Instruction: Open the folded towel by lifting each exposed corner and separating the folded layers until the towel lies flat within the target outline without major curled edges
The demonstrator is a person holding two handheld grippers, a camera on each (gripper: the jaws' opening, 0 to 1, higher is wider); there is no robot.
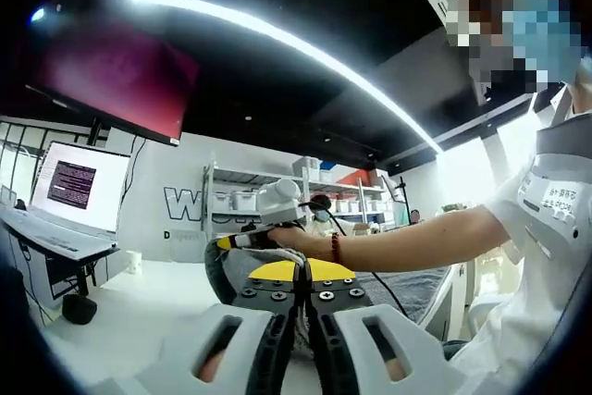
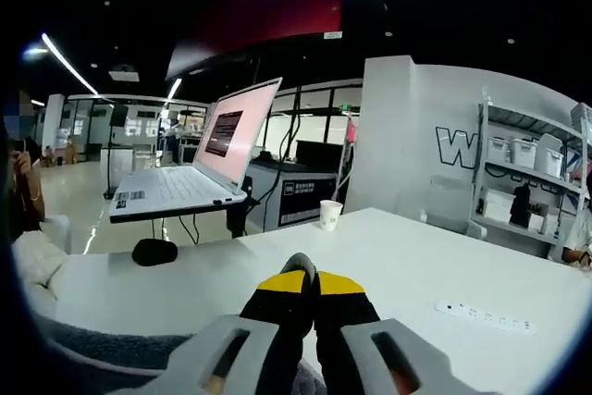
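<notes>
A white counter (image 2: 398, 256) runs through an open workroom with a dark ceiling, strip lights and storage shelves along the far wall. The grey towel (image 1: 412, 289) lies on that counter; in the left gripper view it spreads out past and to the right of the left tongs (image 1: 302, 339), and a raised, curved fold of it stands just beyond the yellow-tipped jaws, where the right tongs (image 1: 242, 240) come in, held in the person's hand (image 1: 291, 239) with a bead bracelet at the wrist. In the right gripper view a strip of the same grey cloth shows at the lower left, under and beside the right tongs (image 2: 303, 321). Both pairs of tongs have their jaws pressed together; grey fabric seems to sit between each pair, though the pinch itself is too tight to tell for certain. The relation that matters: the bulk of the towel lies to the right of the left tongs and ahead, so the lifted layer would likely need drawing away from that mass, and the right tongs look nearer the raised fold. Further out stand a laptop (image 2: 199, 168), a paper cup (image 2: 330, 214), a power strip (image 2: 485, 317) and a black mouse (image 2: 154, 251).
</notes>
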